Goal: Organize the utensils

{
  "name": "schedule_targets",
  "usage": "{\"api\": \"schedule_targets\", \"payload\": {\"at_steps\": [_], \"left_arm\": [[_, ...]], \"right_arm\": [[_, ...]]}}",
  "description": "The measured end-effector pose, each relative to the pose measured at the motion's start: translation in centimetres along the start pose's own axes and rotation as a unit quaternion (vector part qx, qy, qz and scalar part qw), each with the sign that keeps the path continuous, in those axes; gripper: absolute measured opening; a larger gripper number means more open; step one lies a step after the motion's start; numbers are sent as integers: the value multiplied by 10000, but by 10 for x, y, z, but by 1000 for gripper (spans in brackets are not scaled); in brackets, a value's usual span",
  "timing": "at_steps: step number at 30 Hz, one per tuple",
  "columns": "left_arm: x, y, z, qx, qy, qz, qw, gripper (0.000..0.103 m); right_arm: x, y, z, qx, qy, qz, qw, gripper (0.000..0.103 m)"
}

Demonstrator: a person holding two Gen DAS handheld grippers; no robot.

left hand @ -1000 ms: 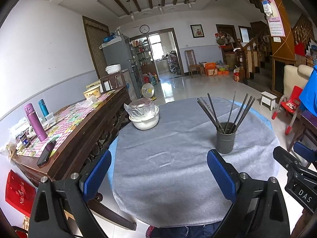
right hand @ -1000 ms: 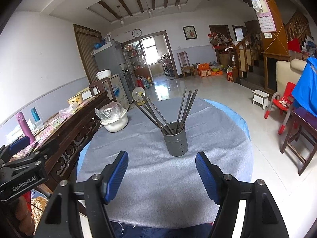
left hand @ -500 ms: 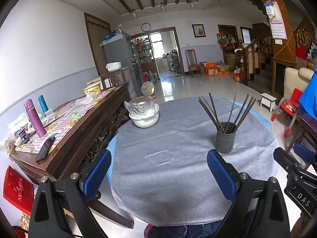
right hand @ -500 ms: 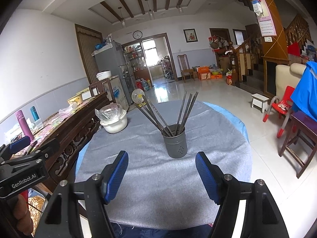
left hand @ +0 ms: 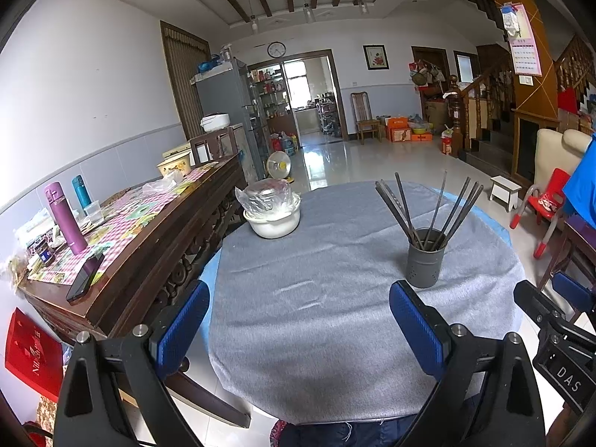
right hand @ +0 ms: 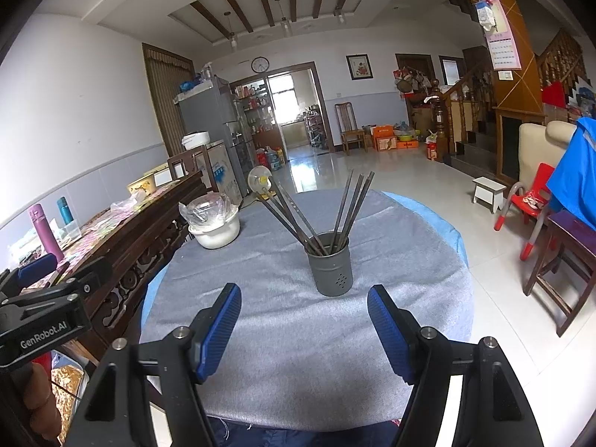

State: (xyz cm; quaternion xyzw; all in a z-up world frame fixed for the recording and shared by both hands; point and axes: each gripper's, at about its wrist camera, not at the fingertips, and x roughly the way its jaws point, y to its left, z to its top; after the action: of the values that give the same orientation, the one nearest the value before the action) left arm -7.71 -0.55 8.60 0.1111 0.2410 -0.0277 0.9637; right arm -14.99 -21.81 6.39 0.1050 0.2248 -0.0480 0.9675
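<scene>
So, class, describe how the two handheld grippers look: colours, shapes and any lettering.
The left gripper and the right gripper match: black angular frames with silver bolt heads, each carrying two blue, finely textured finger pads. White lettering reads "GenRobot.AI" on the left gripper's side, seen from the right wrist, and "DAS" on the right gripper's side, seen from the left wrist. No cables show.

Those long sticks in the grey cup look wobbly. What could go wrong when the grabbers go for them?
The chopsticks fan out at angles from the holder, so the open right gripper might pinch several at once. Tugging a slanted one could tip the holder. The covered bowl sits well left, likely safe.
</scene>
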Motion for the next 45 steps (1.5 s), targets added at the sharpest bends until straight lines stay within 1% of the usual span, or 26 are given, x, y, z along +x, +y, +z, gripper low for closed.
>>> {"api": "schedule_targets", "payload": {"at_steps": [45], "left_arm": [[3,3,-6,-34,7,10,10000,97]], "right_arm": [[-1,3,2,-33,-61,-1,10000,74]]}}
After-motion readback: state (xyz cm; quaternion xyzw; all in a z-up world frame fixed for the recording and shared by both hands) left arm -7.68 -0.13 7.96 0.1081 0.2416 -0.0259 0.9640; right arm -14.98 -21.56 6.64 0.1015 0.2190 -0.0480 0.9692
